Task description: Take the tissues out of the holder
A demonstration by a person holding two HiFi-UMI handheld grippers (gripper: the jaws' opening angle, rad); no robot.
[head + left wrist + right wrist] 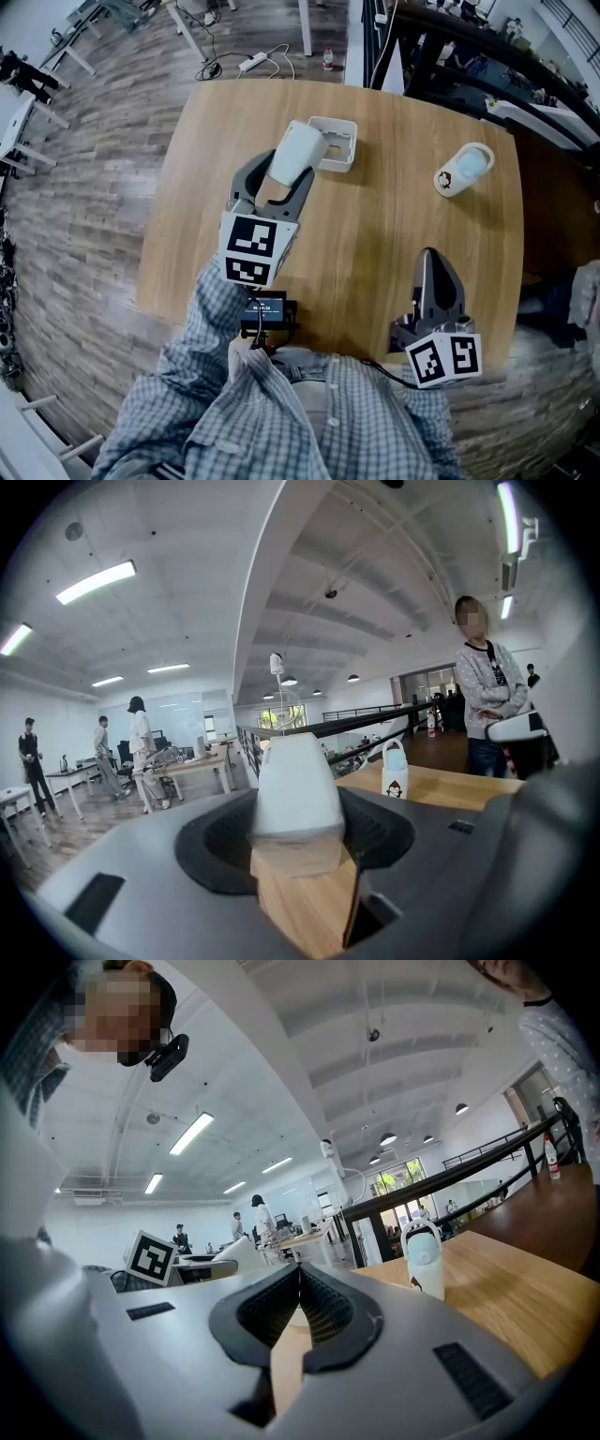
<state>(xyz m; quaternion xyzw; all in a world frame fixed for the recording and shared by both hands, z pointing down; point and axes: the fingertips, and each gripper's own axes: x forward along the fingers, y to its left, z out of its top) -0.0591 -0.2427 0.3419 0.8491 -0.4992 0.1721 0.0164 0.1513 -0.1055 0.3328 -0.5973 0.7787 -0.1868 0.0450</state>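
As left gripper clasps tissues, holder beside

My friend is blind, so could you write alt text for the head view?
Seen from above, the left tool grips a white tissue pack beside a white holder on a wooden table. The shut right tool is nearer the person; a white bottle stands at right.

Head view looks steeply down; both low gripper views share the bottle.
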